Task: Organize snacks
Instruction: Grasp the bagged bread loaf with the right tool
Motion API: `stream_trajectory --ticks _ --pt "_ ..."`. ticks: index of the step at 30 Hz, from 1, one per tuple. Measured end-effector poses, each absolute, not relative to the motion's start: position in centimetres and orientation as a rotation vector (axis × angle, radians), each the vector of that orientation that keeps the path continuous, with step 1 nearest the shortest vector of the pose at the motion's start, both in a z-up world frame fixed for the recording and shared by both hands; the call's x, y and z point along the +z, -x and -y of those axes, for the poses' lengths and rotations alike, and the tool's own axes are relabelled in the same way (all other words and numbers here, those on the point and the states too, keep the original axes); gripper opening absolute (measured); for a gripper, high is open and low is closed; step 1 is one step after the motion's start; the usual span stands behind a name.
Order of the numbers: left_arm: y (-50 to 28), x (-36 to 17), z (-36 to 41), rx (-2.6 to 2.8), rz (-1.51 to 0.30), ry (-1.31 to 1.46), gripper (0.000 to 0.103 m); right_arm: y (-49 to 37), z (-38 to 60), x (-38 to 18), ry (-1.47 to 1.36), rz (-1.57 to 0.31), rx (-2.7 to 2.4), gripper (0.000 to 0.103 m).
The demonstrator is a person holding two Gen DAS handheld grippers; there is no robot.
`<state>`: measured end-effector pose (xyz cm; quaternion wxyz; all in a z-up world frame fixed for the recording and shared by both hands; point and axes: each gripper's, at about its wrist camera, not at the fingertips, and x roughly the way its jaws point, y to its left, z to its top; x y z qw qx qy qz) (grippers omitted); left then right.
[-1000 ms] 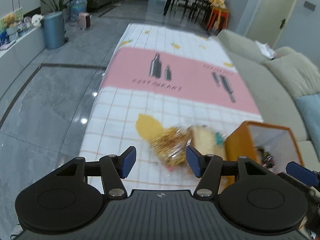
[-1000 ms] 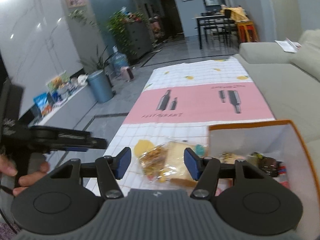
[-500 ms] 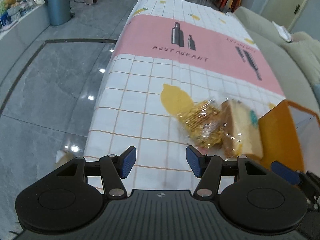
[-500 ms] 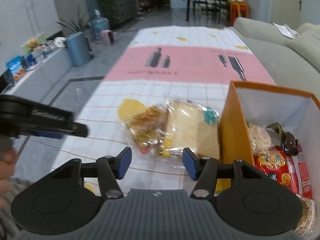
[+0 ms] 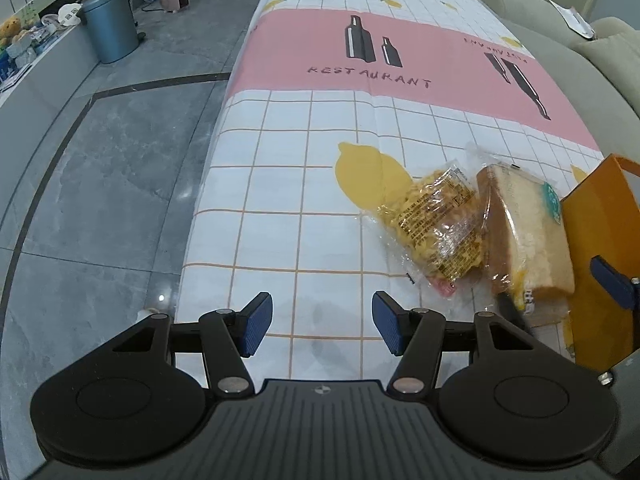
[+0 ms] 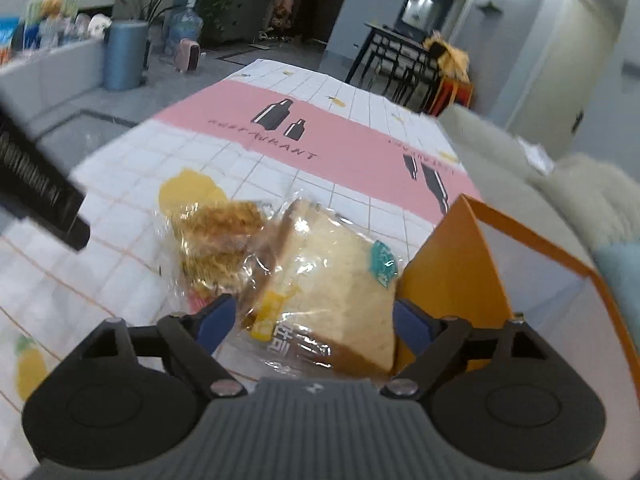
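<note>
A wrapped sandwich point(image 6: 340, 276) lies on the checked tablecloth against the orange box point(image 6: 452, 268). A clear bag of golden snack point(image 6: 224, 240) lies to its left. My right gripper point(image 6: 314, 326) is open, low over the table, its blue pads on either side of the sandwich's near end. In the left wrist view the sandwich point(image 5: 524, 232), the snack bag point(image 5: 436, 224) and the orange box point(image 5: 596, 260) sit at right. My left gripper point(image 5: 322, 322) is open and empty over bare cloth, left of the snacks.
The tablecloth point(image 5: 360, 128) has a pink "RESTAURANT" band farther off. Its left edge drops to grey floor point(image 5: 100, 152). A sofa point(image 5: 580, 48) runs along the right. A blue bin point(image 5: 110, 24) stands far left.
My right gripper has dropped and moved forward so that its pads now flank the sandwich. My left gripper has come lower and nearer the cloth, still open.
</note>
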<state>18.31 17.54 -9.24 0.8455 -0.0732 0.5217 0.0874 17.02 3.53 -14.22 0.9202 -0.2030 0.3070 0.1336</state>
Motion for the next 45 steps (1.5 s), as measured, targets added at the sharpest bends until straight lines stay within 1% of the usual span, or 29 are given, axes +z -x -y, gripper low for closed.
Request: stream_trajectory --ticks 9,14,16,21,23,26,29,30,31,32,33,34,36,39,45 --pt "-19.3 -10.4 -17.7 0.184 -1.144 0.139 0.068 -15.1 -6.1 -15.6 0.594 -0.53 0.296 0.085" --pt "-19.4 -10.9 -19.0 0.212 -1.162 0.143 0.068 -13.9 -7.4 -16.5 0.674 -0.565 0.347 0.085" --pt "-19.4 -11.1 -19.4 0.221 -1.175 0.157 0.068 -13.7 -7.6 -17.4 0.726 -0.546 0.312 0.085" --pt "-19.5 -11.8 -20.1 0.237 -1.208 0.185 0.068 -14.4 -7.4 -19.2 0.804 -0.431 0.161 0.086" --pt "-19.5 -11.9 -20.1 0.239 -1.214 0.19 0.068 -14.9 -6.9 -19.4 0.772 -0.402 0.138 0.086" --pt "-19.6 -11.9 -19.9 0.235 -1.215 0.192 0.068 -15.9 -6.3 -19.4 0.691 -0.42 0.118 0.089" --pt "-19.6 -12.0 -19.6 0.231 -1.22 0.189 0.068 -16.2 -6.2 -19.6 0.674 -0.399 0.127 0.089" --pt "-19.6 -12.0 -19.6 0.23 -1.222 0.186 0.068 -16.2 -6.3 -19.6 0.682 -0.39 0.135 0.087" --pt "-19.6 -12.0 -19.5 0.228 -1.222 0.184 0.068 -16.2 -6.4 -19.6 0.689 -0.384 0.146 0.078" --pt "-19.6 -12.0 -19.5 0.223 -1.22 0.188 0.068 -15.8 -6.4 -19.6 0.692 -0.389 0.171 0.072" --pt "-19.5 -12.0 -19.7 0.209 -1.217 0.206 0.068 -16.0 -6.6 -19.8 0.7 -0.395 0.191 0.055" --pt "-19.5 -11.9 -19.8 0.195 -1.217 0.228 0.068 -15.9 -6.9 -20.0 0.72 -0.401 0.211 0.045" --pt "-19.4 -11.8 -20.0 0.172 -1.216 0.27 0.068 -15.6 -7.5 -20.4 0.759 -0.4 0.207 0.043" --pt "-19.3 -11.6 -20.1 0.176 -1.21 0.269 0.068 -15.6 -7.4 -19.9 0.746 -0.419 0.216 0.041" --pt "-19.3 -11.2 -21.0 0.197 -1.201 0.29 0.068 -15.6 -6.3 -16.1 0.605 -0.48 0.281 0.035"
